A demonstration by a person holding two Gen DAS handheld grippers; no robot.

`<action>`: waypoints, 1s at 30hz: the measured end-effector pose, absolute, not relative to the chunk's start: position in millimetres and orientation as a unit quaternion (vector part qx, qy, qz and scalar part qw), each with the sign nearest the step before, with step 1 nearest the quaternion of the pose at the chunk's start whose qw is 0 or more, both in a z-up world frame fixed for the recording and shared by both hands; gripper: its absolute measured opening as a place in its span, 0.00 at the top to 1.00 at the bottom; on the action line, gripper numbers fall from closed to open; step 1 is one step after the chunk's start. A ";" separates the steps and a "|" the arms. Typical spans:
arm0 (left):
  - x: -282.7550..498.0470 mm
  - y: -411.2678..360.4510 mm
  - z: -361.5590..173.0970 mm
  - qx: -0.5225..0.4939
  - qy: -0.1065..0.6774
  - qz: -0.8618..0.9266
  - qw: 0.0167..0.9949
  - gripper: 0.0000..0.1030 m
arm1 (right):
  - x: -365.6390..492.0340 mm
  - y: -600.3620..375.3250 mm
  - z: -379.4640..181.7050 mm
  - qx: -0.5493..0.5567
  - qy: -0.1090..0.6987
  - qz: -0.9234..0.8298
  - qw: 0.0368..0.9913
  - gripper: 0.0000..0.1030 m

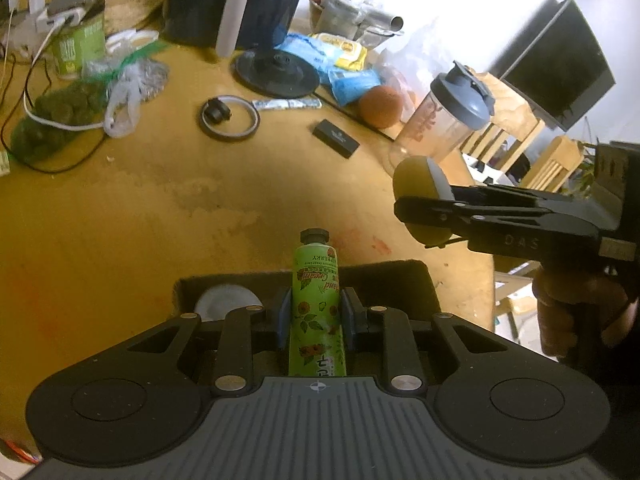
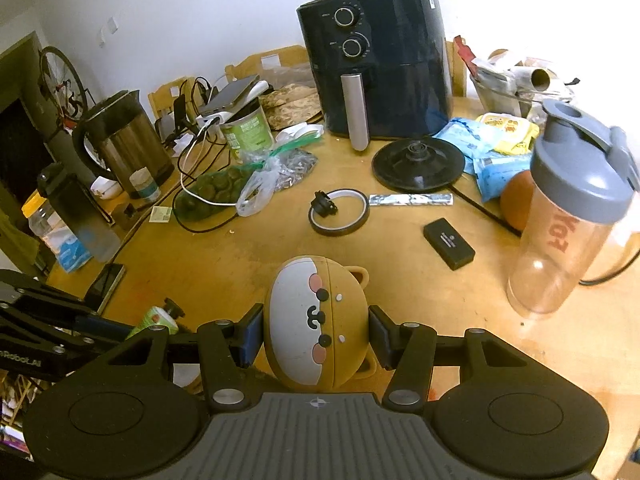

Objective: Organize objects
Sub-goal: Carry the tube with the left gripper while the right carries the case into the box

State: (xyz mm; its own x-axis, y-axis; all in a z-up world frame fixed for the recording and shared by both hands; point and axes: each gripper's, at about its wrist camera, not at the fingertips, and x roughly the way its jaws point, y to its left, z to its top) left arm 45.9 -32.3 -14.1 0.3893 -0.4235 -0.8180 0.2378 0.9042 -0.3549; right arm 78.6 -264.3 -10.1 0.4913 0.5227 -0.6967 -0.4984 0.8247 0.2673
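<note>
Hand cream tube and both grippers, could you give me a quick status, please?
Left gripper shut on hand cream tube. Right gripper shut on bear-face case. Dark box below tube.

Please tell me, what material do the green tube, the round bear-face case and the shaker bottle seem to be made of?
Green tube: likely soft glossy plastic or laminate, printed, with a black screw cap. Bear-face case: probably matte silicone or rubber, with moulded raised features. Shaker bottle: clear hard plastic, see-through, with an opaque grey lid.

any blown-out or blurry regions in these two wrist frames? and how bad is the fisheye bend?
Left wrist view: upper right is blown out white behind the shaker bottle; the right gripper looks soft; the table bows with dark vignette corners. Right wrist view: glare washes the upper right beyond the air fryer; the bear-faced case is sharp.
</note>
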 end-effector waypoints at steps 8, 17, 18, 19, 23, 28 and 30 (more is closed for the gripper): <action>41.4 -40.3 -14.8 -0.067 0.522 -0.195 0.827 0.72 | 61.3 -272.7 -8.4 0.020 0.410 0.295 0.863 0.45; 32.3 -38.8 -3.9 -0.066 0.497 -0.171 0.848 0.60 | 44.2 -276.3 -10.1 0.022 0.416 0.300 0.858 0.45; 31.4 -37.8 -3.2 -0.068 0.495 -0.168 0.850 0.60 | 42.0 -276.3 -10.3 0.022 0.417 0.302 0.857 0.45; 30.5 -37.1 -2.4 -0.069 0.494 -0.166 0.850 0.60 | 39.9 -276.1 -10.8 0.022 0.418 0.304 0.856 0.45; 26.9 -36.1 -0.5 -0.073 0.490 -0.160 0.854 0.60 | 31.3 -275.0 -12.1 0.019 0.423 0.319 0.848 0.45; 19.6 -41.6 0.9 -0.056 0.483 -0.155 0.860 0.60 | 18.3 -267.2 -15.3 -0.018 0.432 0.350 0.831 0.45; 17.1 -43.6 1.4 -0.055 0.481 -0.157 0.861 0.60 | 14.0 -264.6 -17.1 -0.029 0.435 0.361 0.825 0.45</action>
State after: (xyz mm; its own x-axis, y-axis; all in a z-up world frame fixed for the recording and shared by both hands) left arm 17.1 -43.6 1.4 0.4874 -0.3221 -0.8116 0.2169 0.9450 -0.2448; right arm 14.0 -264.6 -17.1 0.3615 0.5691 -0.7385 -0.6201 0.7383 0.2653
